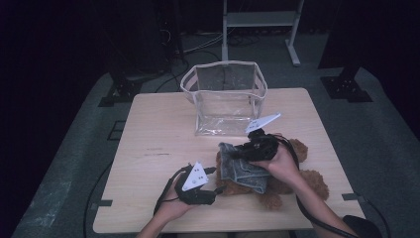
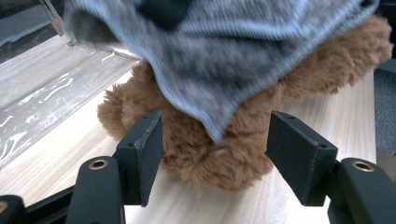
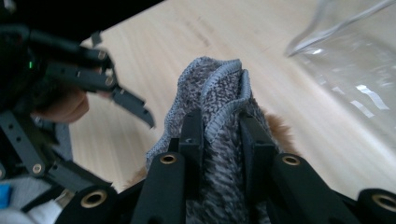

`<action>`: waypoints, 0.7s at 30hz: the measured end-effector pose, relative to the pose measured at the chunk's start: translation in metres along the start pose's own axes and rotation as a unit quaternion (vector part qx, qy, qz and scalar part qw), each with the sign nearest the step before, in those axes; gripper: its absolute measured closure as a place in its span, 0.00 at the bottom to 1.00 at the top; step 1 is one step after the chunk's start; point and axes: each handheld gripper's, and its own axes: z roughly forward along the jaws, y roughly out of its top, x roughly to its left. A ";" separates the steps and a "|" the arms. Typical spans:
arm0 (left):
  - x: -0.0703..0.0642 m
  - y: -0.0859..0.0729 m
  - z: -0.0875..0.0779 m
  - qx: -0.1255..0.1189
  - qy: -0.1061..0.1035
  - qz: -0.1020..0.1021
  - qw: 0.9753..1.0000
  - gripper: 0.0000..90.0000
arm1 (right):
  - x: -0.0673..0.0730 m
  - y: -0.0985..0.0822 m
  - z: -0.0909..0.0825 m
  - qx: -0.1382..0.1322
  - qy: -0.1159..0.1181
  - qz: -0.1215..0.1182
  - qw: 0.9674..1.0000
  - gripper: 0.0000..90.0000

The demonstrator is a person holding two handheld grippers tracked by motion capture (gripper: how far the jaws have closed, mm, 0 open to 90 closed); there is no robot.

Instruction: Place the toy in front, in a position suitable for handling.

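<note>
Grey cloth [image 3: 212, 98] pinched in right tongs [image 3: 219, 135] | left tongs [image 2: 215, 154] part-open around brown teddy bear [image 2: 219, 149], not gripping

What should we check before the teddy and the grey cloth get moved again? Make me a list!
1. Right gripper pinches the cloth: ok, a fold sits squeezed between its jaws.
2. Left gripper holds the teddy: not ok, one jaw touches the fur, the other stands apart.
3. Cloth off the teddy: not ok, it drapes over it in the left gripper view.
4. Bag stands with its mouth open: ok.
5. Table between teddy and bag is bare: ok.
6. Teddy snagged in the cloth: cannot tell.
</note>
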 end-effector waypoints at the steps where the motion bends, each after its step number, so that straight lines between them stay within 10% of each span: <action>1: 0.000 -0.001 0.000 -0.001 0.000 -0.001 1.000 0.39 | -0.003 0.000 -0.004 -0.004 -0.004 0.005 1.000 0.81; 21: 0.010 0.030 0.030 -0.032 -0.012 -0.021 0.999 0.30 | -0.022 -0.026 -0.095 -0.050 -0.062 0.030 0.996 0.82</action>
